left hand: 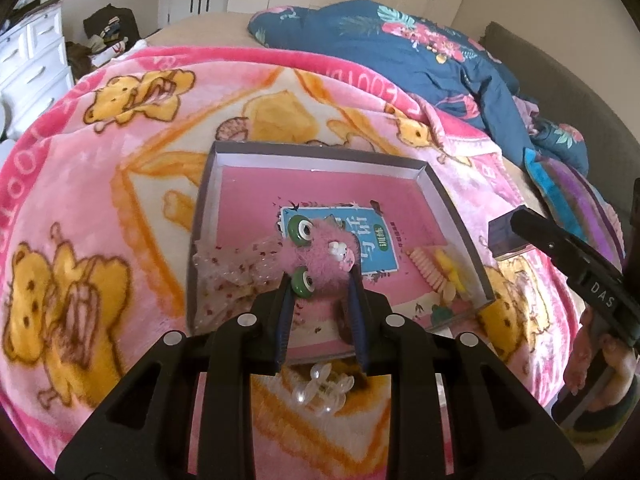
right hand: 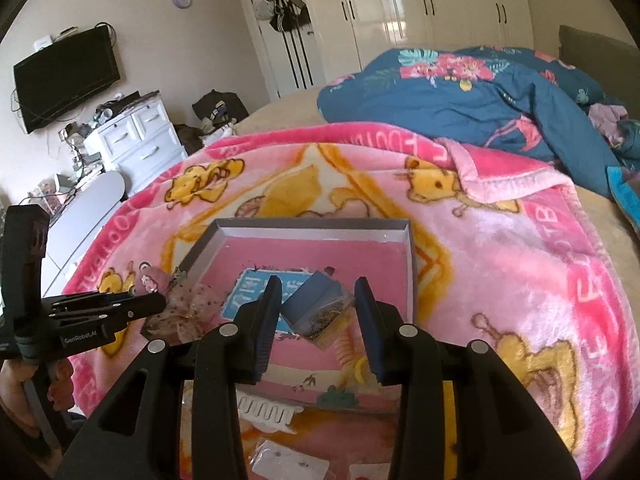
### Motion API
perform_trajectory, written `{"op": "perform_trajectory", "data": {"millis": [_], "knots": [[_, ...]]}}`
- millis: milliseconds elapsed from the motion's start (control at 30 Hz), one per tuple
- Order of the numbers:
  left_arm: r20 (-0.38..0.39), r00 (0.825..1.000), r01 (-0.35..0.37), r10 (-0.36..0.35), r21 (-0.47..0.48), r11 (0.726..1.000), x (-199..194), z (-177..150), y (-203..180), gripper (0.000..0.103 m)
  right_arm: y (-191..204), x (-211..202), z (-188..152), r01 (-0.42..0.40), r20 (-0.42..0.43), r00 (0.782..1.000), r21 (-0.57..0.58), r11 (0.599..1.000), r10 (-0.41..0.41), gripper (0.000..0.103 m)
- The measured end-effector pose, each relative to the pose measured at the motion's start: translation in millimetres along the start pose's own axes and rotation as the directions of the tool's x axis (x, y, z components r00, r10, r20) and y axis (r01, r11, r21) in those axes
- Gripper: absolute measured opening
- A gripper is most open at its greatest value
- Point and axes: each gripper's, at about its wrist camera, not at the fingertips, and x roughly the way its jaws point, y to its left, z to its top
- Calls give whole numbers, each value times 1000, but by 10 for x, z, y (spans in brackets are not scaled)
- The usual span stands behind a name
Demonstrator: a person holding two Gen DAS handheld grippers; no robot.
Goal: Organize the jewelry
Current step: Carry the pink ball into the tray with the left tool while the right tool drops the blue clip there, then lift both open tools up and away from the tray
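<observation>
A shallow grey box (left hand: 436,184) with a pink floor lies on the pink bear blanket; it also shows in the right wrist view (right hand: 412,256). My left gripper (left hand: 320,280) is shut on a fuzzy pink hair accessory (left hand: 324,256) with green eyes and a sheer dotted bow (left hand: 236,268), held over the box's near left part. My right gripper (right hand: 316,292) is shut on a small clear case with a blue lid (right hand: 318,308) holding small metal pieces, above the box. Pink and yellow hair ties (left hand: 436,272) lie in the box's right corner.
A clear plastic hair claw (left hand: 320,388) lies on the blanket just in front of the box. A white comb (right hand: 268,412) and white earring cards (right hand: 288,464) lie near the front edge. A blue floral quilt (right hand: 460,92) is heaped behind. A white dresser (right hand: 136,140) stands left.
</observation>
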Motion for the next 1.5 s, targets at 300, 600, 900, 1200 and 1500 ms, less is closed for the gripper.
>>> {"op": "perform_trajectory", "data": {"millis": [300,600,900,1200,1500], "knots": [[-50,999,-10,9,-8,1000,301,-21,41,18,19,337,-91,0,-63,998,-9,1000,-1,36],[-80,997,-6,5,-18,1000,466,-96,84,18,46,607,-163,1,-119,993,-12,1000,-3,36],[-72,997,-3,1,-30,1000,413,-120,123,18,79,730,-271,-5,-184,983,3,1000,5,39],[-51,999,1,-4,-44,999,257,-178,96,18,6,354,-280,-9,-122,992,40,999,14,55],[-28,1000,-1,-1,-53,999,62,-221,21,28,22,-65,-242,6,-49,999,34,999,-4,82]]}}
